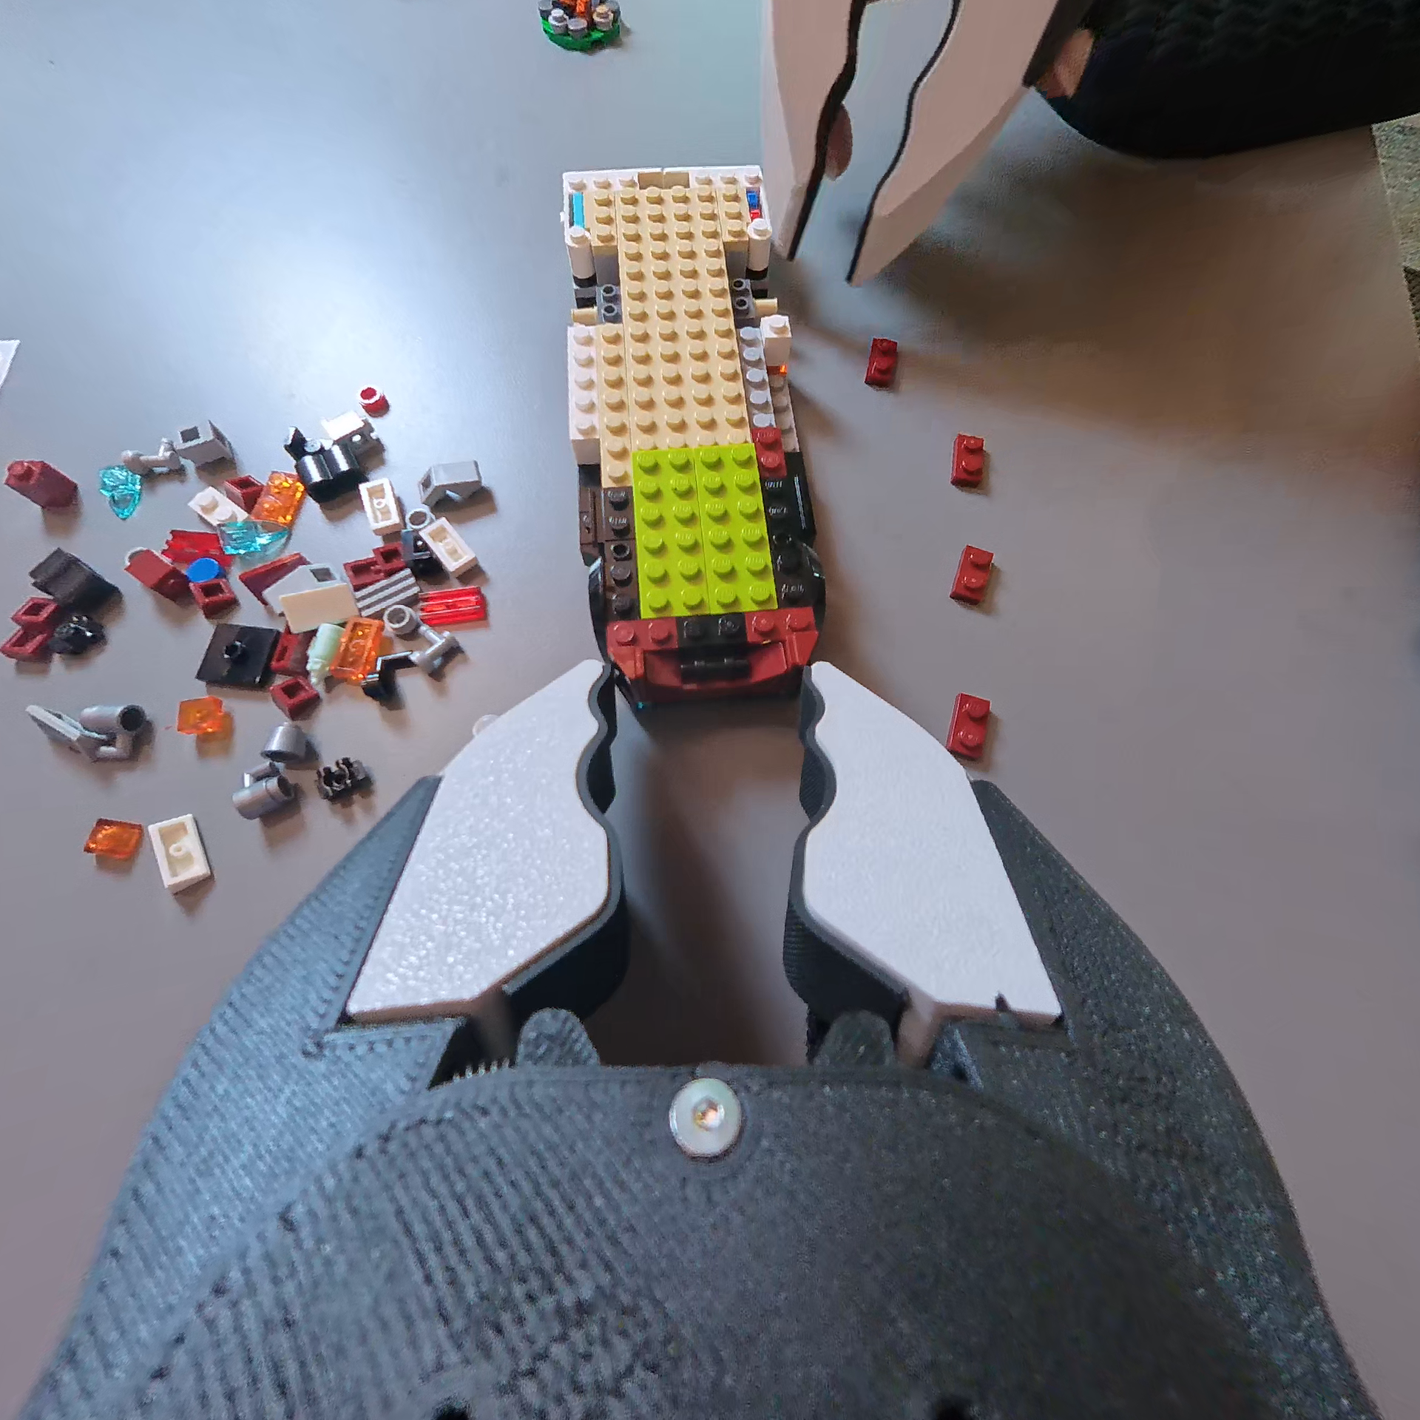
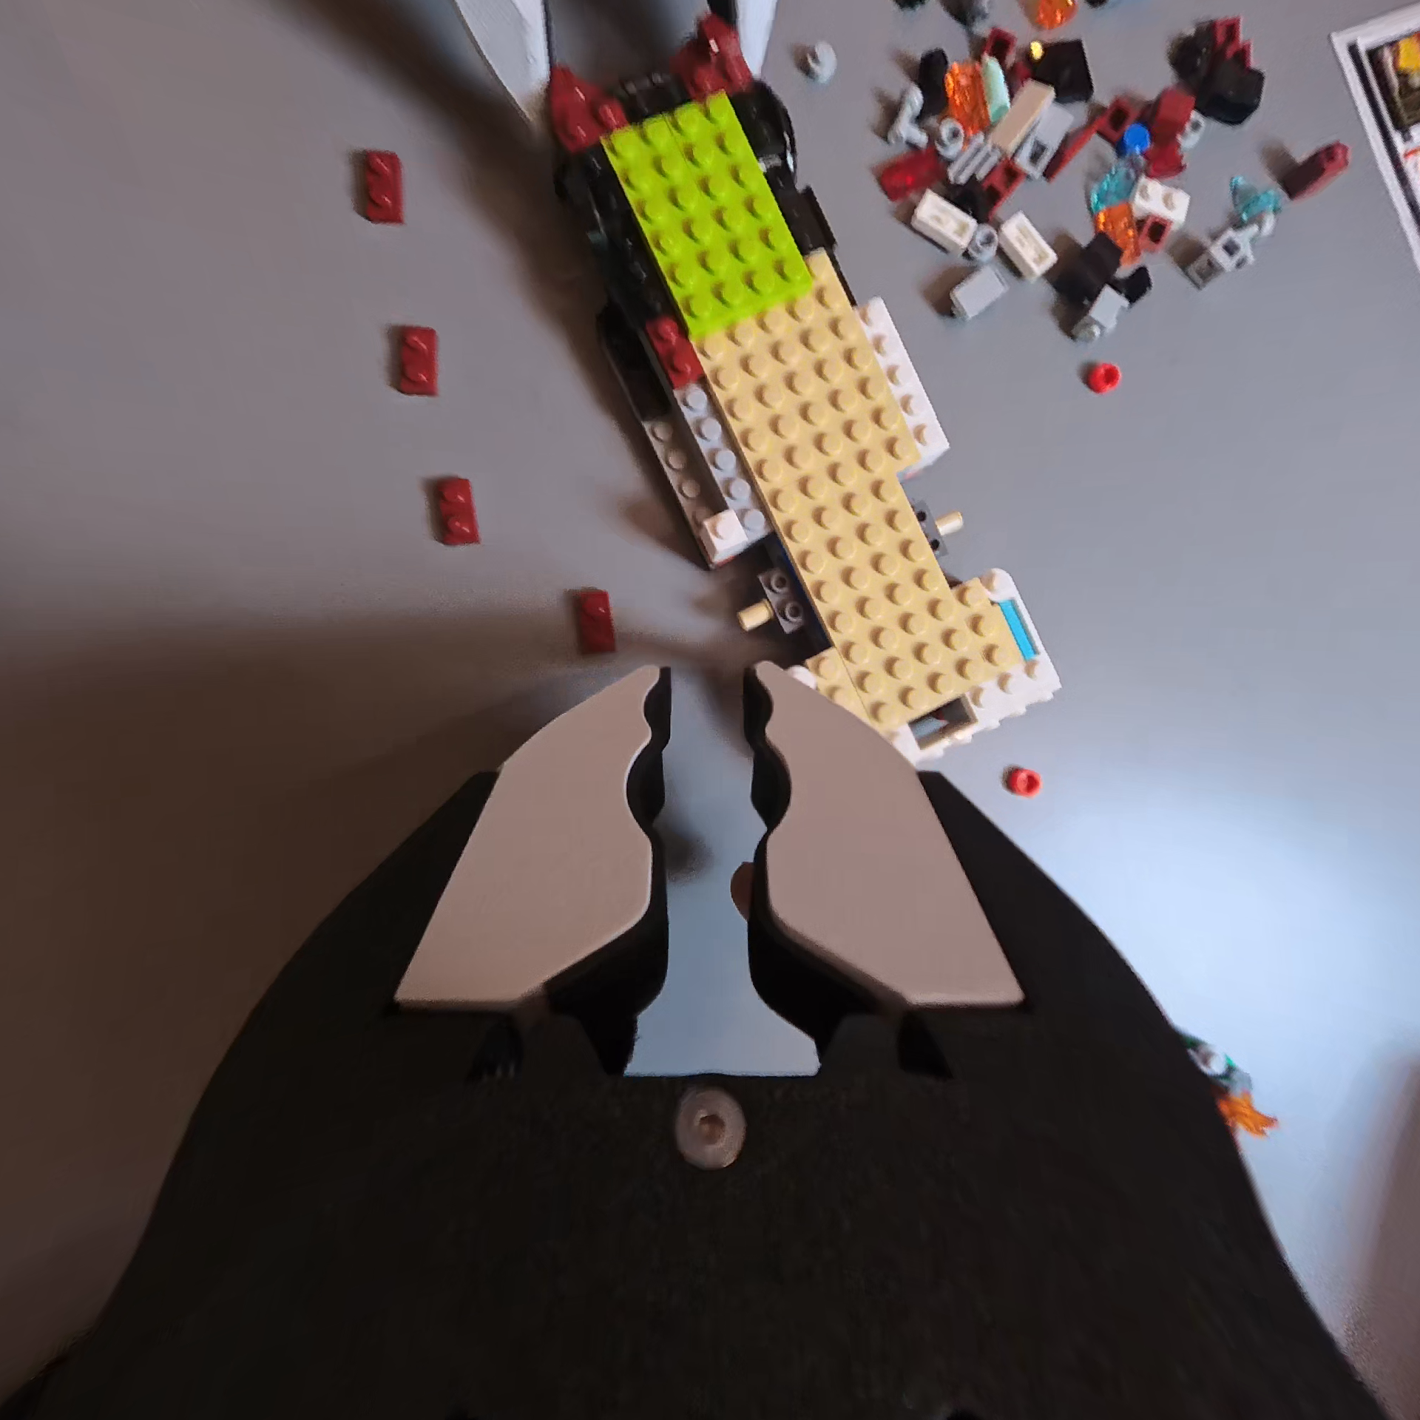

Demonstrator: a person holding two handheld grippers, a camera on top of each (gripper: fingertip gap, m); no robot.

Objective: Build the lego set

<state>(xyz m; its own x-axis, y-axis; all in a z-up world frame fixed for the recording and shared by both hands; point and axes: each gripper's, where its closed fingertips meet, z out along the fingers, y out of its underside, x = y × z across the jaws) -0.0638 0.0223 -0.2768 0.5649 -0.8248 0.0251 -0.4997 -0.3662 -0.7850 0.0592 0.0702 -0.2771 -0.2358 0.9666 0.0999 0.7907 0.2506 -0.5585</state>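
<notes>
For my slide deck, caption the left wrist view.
Left gripper brackets the dark-red end of a tan-and-lime brick vehicle, loose bricks alongside.

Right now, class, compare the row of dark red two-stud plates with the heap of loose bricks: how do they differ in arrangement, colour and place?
The dark red plates lie apart in a spaced line on one side of the brick vehicle; the loose heap is jumbled on its other side. The plates match in colour and shape; the heap mixes red, white, grey, black and clear orange pieces. Both rest on the grey table, held by neither gripper.
</notes>
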